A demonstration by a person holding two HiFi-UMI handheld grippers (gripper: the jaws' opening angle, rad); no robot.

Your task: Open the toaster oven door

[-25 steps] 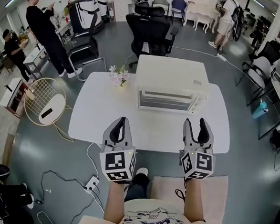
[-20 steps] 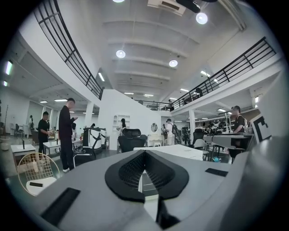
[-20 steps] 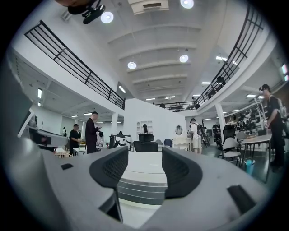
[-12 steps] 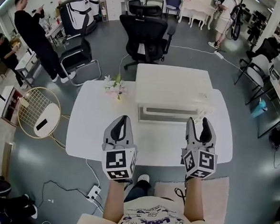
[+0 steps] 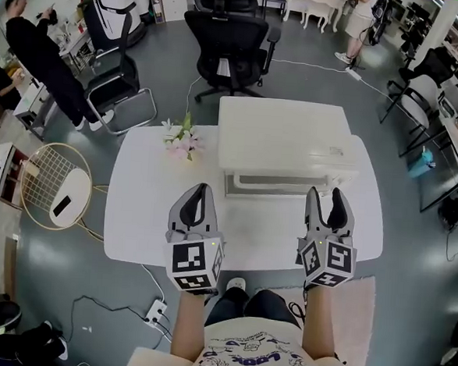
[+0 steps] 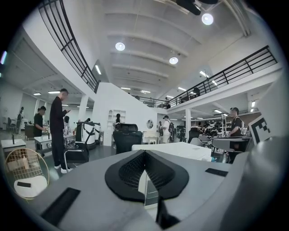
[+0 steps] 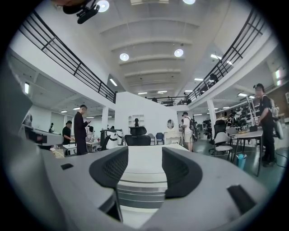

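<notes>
A white toaster oven [image 5: 285, 143] stands at the back of a white table [image 5: 145, 204], door shut, its front [image 5: 279, 187] showing as a narrow strip. My left gripper [image 5: 200, 192] is shut and holds nothing; it hovers over the table, short of the oven's left front corner. My right gripper [image 5: 327, 195] is open, its fingertips just in front of the oven's right end. In the right gripper view the oven's front [image 7: 140, 194] fills the gap of the right gripper [image 7: 144, 169]. In the left gripper view the pads of the left gripper [image 6: 144, 155] meet, with the oven's top [image 6: 180, 150] beyond.
A small bunch of flowers [image 5: 181, 138] sits on the table left of the oven. A black office chair [image 5: 230, 34] stands behind the table. A round wire stool [image 5: 53, 183] and people [image 5: 39, 48] are at the left. A power strip [image 5: 156, 312] lies on the floor.
The view has shifted forward, so the oven's front looks much narrower. Both grippers are nearer the oven, the right one now close to its front. Their jaw states have not changed.
</notes>
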